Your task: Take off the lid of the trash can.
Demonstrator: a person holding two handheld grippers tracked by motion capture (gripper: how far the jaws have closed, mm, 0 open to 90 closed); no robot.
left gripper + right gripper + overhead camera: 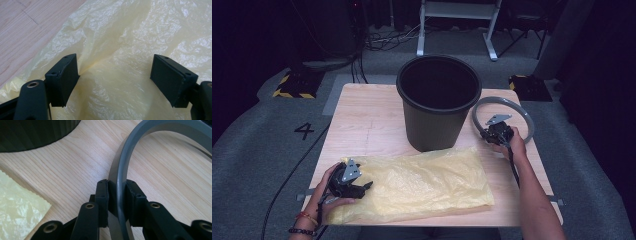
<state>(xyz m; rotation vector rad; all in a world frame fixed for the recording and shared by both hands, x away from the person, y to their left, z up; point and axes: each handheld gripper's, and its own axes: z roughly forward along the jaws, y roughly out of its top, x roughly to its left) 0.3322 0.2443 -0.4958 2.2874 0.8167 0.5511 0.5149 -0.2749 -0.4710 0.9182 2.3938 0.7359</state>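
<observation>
A grey plastic ring [526, 114] lies flat on the wooden table [367, 120], right of a tall black bin [437, 100]. My right gripper [488, 134] is shut on the ring's near-left part. In the right gripper view the ring's band [130, 152] stands on edge between the two pads of that gripper [117, 195]. A crumpled yellow plastic bag [427, 180] lies spread along the table's front. My left gripper [362, 189] hovers low over the bag's left end. In its own view the left gripper [115, 77] is open over the bag [130, 32], with nothing pinched.
The bin [32, 132] stands upright at the table's middle, just behind the bag. Bare wood [22, 27] lies left of the bag. Beyond the table, on the grey carpet, are cables, a white metal frame [457, 20] and yellow-black weights [292, 85].
</observation>
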